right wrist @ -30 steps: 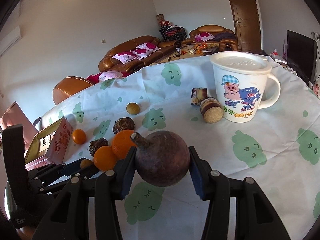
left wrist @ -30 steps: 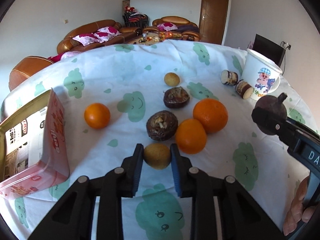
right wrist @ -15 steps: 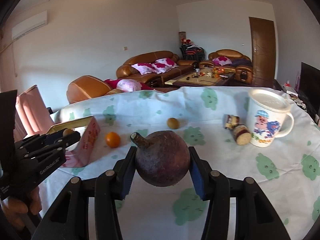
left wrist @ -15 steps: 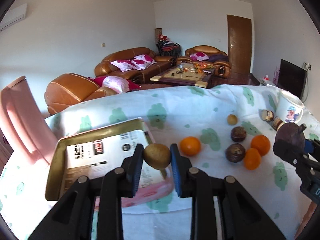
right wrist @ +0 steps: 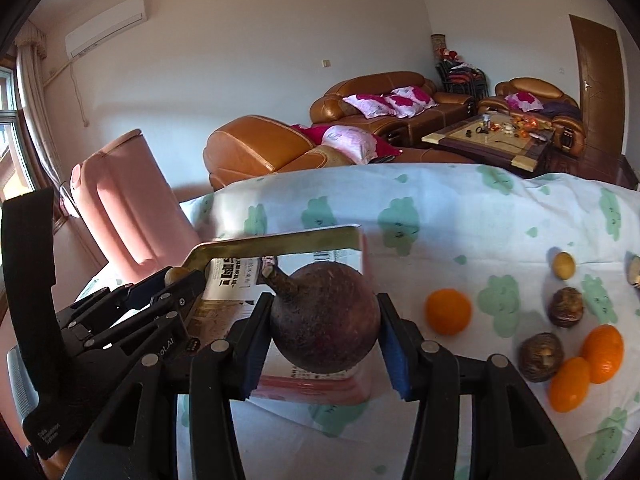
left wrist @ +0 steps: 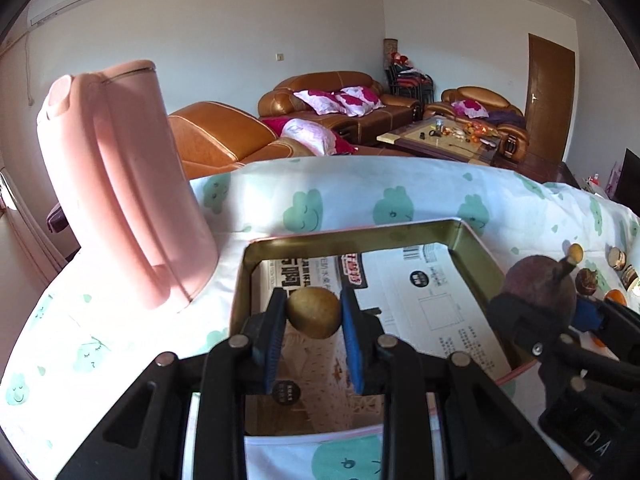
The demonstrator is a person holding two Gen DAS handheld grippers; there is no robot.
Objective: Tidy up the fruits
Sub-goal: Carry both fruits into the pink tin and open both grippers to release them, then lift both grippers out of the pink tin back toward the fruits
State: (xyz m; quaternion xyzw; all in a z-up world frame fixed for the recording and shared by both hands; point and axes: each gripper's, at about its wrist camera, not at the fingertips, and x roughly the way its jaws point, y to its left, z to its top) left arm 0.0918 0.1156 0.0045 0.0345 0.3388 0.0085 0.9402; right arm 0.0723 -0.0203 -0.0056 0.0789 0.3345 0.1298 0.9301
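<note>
Left gripper (left wrist: 313, 320): pads clamped on a small yellow-brown fruit (left wrist: 314, 312), held above the open tin (left wrist: 360, 236). Printed paper lines the tin's floor; the fruit sits over its near-left part, not touching it as far as can be told.

Right gripper (right wrist: 325, 328): pads pressed to both sides of a dark purple round fruit (right wrist: 325, 322), stem tilted up-left. It hangs by the tin's right edge, near the pink outer wall; whether it is over the interior or just outside cannot be told. In the left view the same fruit shows at the tin's right rim.

On the cloth (right wrist: 460, 216) to the right, well apart from the tin: a lone orange (right wrist: 448, 311); farther right a pair of oranges (right wrist: 602, 354), touching; two brown wrinkled fruits (right wrist: 541, 357) between and behind them; a small yellow fruit (right wrist: 563, 265) beyond.

Left of the tin, a pink chair back (left wrist: 120, 184) leans at the table edge. Far: brown sofas (right wrist: 384, 100), a coffee table (right wrist: 492, 136), a door (right wrist: 598, 84).
</note>
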